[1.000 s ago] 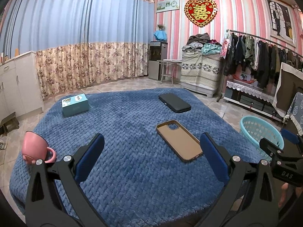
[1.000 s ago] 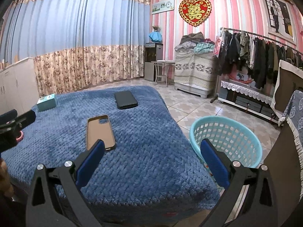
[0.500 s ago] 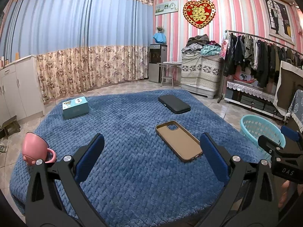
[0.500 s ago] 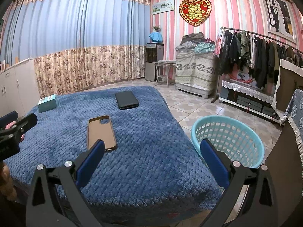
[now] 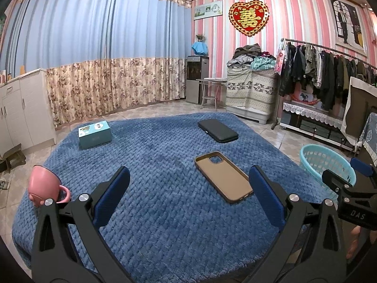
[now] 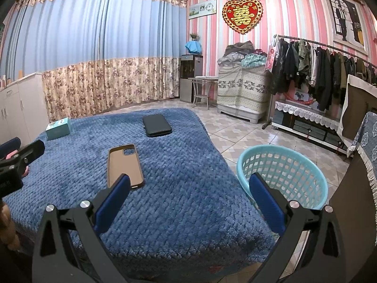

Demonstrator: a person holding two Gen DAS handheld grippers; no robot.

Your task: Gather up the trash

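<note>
A brown phone case [image 5: 223, 175] lies open side up on the blue blanket [image 5: 153, 165]; it also shows in the right wrist view [image 6: 124, 165]. A black wallet-like case [image 5: 217, 130] lies further back, a teal box [image 5: 94, 134] at the far left, a pink mug [image 5: 44, 186] at the near left edge. A light-blue basket [image 6: 282, 172] stands on the floor right of the blanket. My left gripper [image 5: 188, 184] is open and empty above the blanket. My right gripper [image 6: 188, 191] is open and empty between the blanket's edge and the basket.
A clothes rack [image 5: 329, 75] and covered shelves [image 5: 249, 89] stand along the striped wall at right. White cabinets [image 5: 18, 108] are at left, a water dispenser [image 5: 196, 77] and small table [image 5: 212, 87] by the curtains. Tiled floor surrounds the blanket.
Both views have risen and pulled back slightly. Objects on the blanket have not moved. Both grippers stay open.
</note>
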